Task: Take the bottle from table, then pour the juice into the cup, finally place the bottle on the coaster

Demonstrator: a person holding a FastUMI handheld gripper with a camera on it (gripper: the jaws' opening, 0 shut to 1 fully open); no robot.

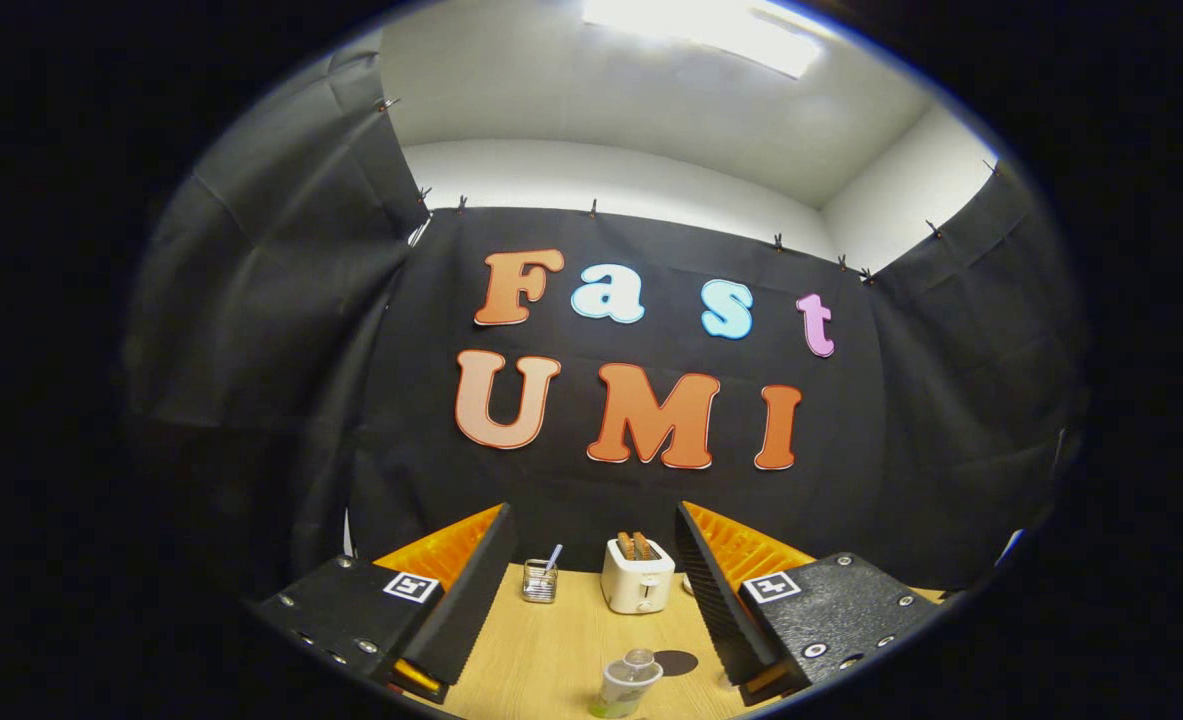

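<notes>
My gripper point(592, 520) is open, its two fingers spread wide above a light wooden table point(551, 650). Low between the fingers, near the table's front, stands a small clear bottle point(626, 686) with a pale cap and greenish juice at its base. It is upright and touches neither finger. Right beside it, toward the right finger, a dark round coaster point(676, 662) lies flat. Farther back, close to the left finger, a small clear glass cup point(539, 582) holds a thin stick or straw.
A white toaster point(637, 578) with two slices of toast in it stands at the back of the table, between the fingertips. A small white object point(689, 583) peeks out behind the right finger. Black cloth walls close in the table.
</notes>
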